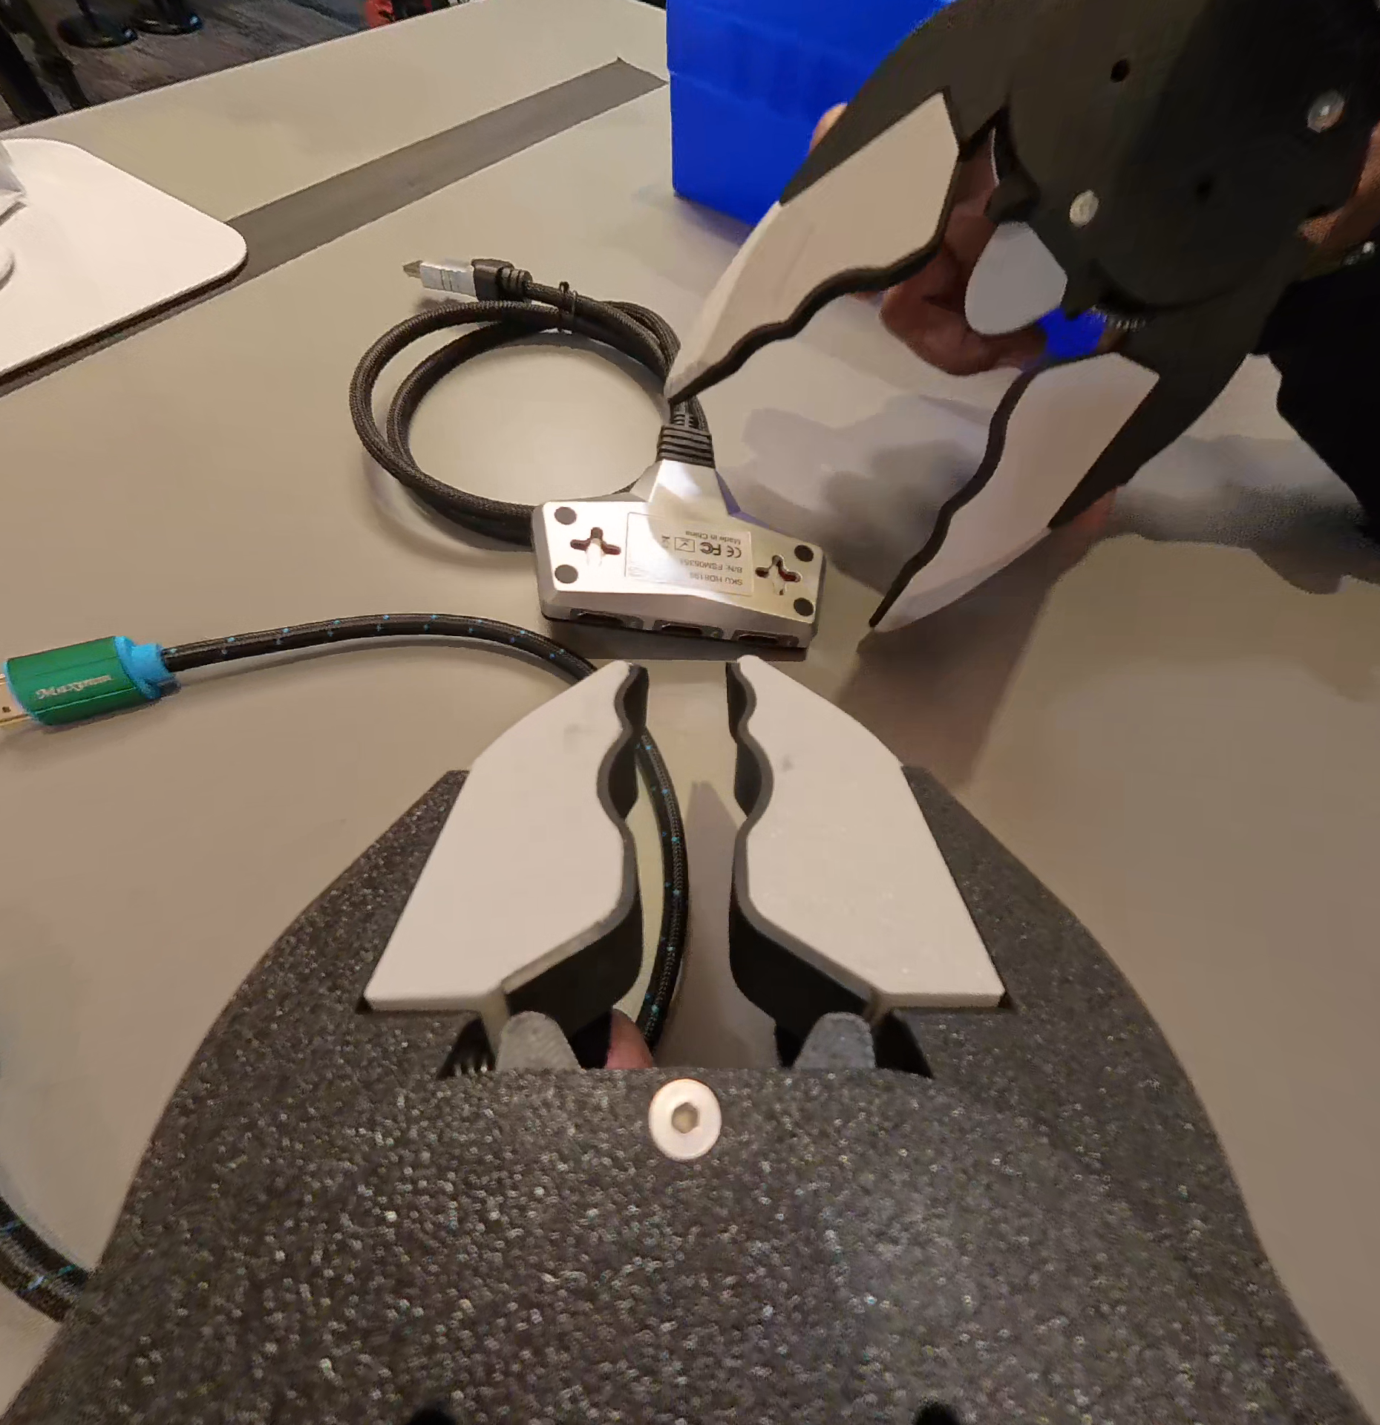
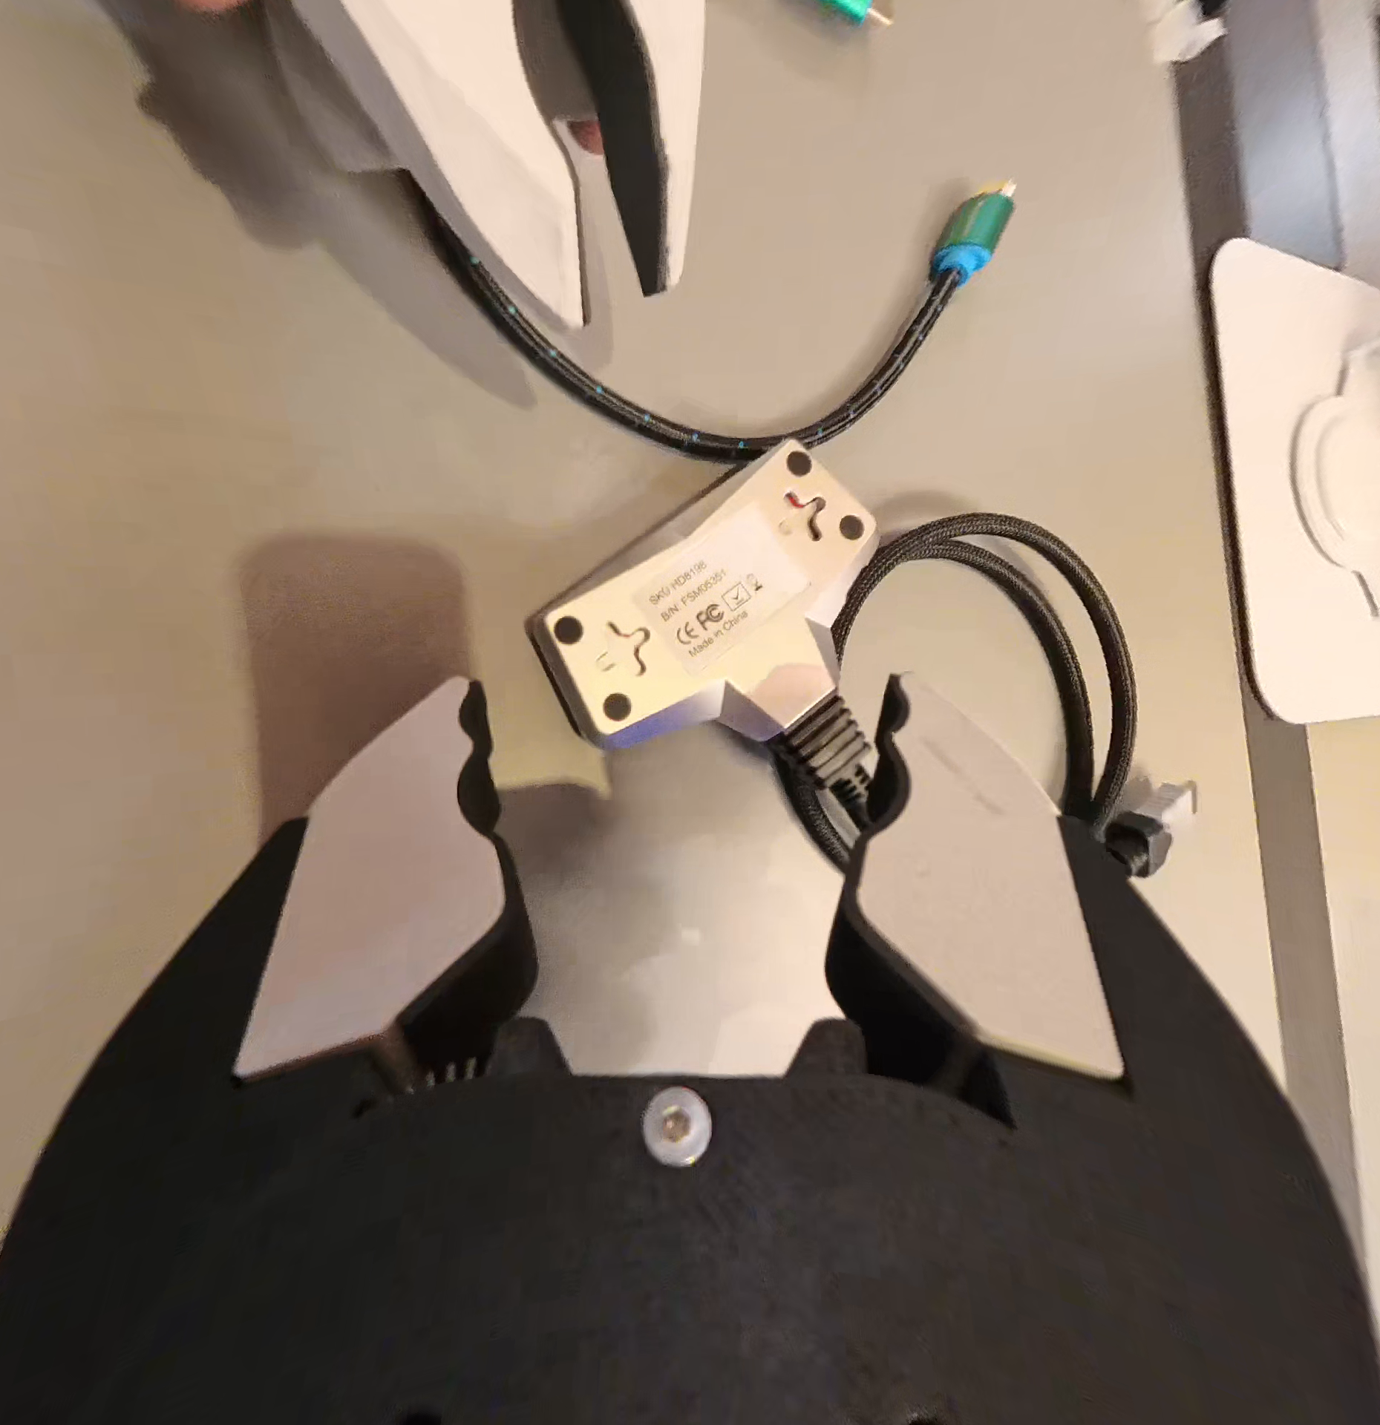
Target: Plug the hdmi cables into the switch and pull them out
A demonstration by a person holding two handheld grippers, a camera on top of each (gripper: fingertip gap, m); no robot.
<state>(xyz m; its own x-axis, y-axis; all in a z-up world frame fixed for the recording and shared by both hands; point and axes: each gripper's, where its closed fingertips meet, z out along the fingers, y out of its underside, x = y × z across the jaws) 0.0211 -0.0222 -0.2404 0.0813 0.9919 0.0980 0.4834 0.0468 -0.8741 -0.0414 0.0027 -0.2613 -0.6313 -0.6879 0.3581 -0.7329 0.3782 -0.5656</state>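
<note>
The switch (image 1: pixel 675 567), a silver box lying label side up on the grey surface (image 1: pixel 1057 771), was seen in both views, with its own black braided cable (image 1: pixel 455 362) looped beside it. Only in the left wrist view were the three ports along its near edge shown, all of them unplugged, together with a blue box (image 1: pixel 748 100) at the far edge. Only in the right wrist view was the strain relief of the switch's cable seen lying just inside the right finger of the right hand-held gripper (image 2: pixel 686 694). The HDMI cable (image 1: pixel 409 628), black with blue flecks and ending in a green plug (image 1: pixel 77 686), lay loose on the surface, its plug well apart from the switch. The left hand-held gripper (image 1: pixel 685 675) was held narrowly open just before the ports, with the flecked cable passing between its fingers ungripped. The right hand-held gripper was spread wide behind the switch, nothing being clamped. A white pad (image 2: pixel 1303 493) was seen at the side.
</note>
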